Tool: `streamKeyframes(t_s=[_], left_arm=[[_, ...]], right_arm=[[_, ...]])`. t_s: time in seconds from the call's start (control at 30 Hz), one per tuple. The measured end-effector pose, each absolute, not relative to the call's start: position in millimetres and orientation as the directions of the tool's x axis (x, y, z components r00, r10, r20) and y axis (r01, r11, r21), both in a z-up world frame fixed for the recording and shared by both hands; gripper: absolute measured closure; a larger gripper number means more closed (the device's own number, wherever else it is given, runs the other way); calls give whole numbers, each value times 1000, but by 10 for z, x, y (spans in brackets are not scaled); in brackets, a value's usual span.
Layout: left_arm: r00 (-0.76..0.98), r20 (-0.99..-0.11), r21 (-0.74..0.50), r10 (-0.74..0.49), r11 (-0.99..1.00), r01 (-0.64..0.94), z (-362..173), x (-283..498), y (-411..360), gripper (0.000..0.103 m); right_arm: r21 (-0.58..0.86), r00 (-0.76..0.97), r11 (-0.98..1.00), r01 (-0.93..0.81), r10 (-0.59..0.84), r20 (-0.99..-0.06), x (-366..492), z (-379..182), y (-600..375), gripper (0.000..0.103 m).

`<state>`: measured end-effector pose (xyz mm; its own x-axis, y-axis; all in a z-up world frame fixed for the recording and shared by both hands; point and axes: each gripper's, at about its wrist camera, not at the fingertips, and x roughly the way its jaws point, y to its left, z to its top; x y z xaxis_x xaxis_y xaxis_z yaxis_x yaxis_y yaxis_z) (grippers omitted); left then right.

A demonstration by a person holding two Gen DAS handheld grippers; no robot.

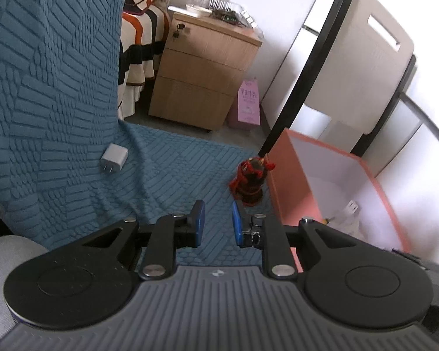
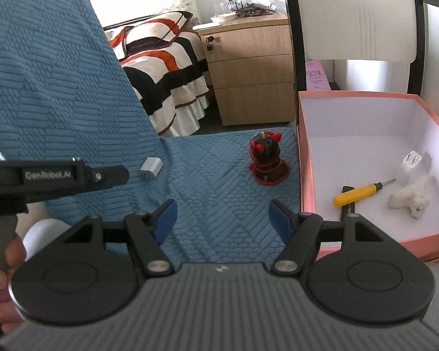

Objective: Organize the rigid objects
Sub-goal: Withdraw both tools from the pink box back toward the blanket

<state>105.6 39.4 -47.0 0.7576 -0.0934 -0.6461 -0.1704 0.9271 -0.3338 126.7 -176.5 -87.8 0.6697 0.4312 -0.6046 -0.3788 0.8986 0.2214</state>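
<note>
Figurine: a dark figurine with red trim stands upright on the blue quilted cover, just beside the pink box's left wall.
Charger: a white plug adapter lies on the cover, well apart from the figurine.
Box contents: a yellow-handled screwdriver, a white adapter and a white fuzzy lump.
Left gripper: fingers part-spread, nothing between them, short of the figurine.
Right gripper: fingers wide apart, empty.
Beyond: wooden 3-drawer cabinet, striped bed.
</note>
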Motion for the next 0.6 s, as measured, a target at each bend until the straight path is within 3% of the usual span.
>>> streamKeyframes(t_s=[0.37,0.43,0.5,0.6], left_arm=[[731,-681,-272,-39,940,-204,-944,1326,669,78],[721,-692,-271,-35,938,-215,-1057,1405,746,55],[727,-687,-262,-19,939,-223,-1155,1470,825,41],[708,-707,-246,1,937,-248,-1293,1604,965,36]], right_arm=[[187,683,913,-364,398,-612,1507,-1042,-1708,32],[169,687,916,-364,386,-615,1590,-1070,-1696,32],[158,693,915,-371,387,-608,1663,-1091,-1686,32],[135,691,913,-385,382,-613,1777,-1127,-1653,32]])
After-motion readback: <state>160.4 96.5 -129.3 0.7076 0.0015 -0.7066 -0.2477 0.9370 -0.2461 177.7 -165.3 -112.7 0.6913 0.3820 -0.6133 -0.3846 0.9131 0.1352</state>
